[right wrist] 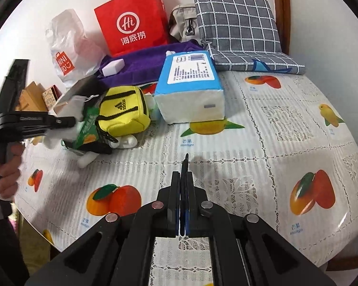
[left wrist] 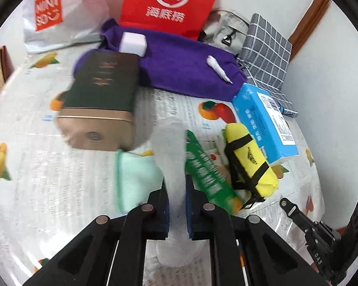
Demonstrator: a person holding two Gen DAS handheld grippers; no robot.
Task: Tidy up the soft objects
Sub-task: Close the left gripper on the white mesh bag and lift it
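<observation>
My left gripper [left wrist: 176, 183] is shut on a white soft item [left wrist: 171, 147], which is blurred and runs up between its pads. A mint green cloth [left wrist: 136, 181] lies just left of it and a green packet [left wrist: 207, 174] just right. Beyond them are a yellow pouch [left wrist: 248, 159], a blue tissue pack [left wrist: 265, 121] and a purple towel [left wrist: 183, 64]. The right wrist view shows the left gripper [right wrist: 70, 120] at the pile, with white soft limbs [right wrist: 86, 159] poking out under the yellow pouch [right wrist: 124, 112]. My right gripper [right wrist: 185, 164] is shut on nothing above bare tablecloth.
A dark green tin [left wrist: 102, 100] with a gold end stands left of centre. On the towel lie a white block [left wrist: 133, 43] and a rolled tissue [left wrist: 218, 68]. At the back are a red paper bag [left wrist: 169, 2], a plastic bag [left wrist: 47, 9], a checked cushion [right wrist: 238, 23] and a grey bag [left wrist: 224, 33].
</observation>
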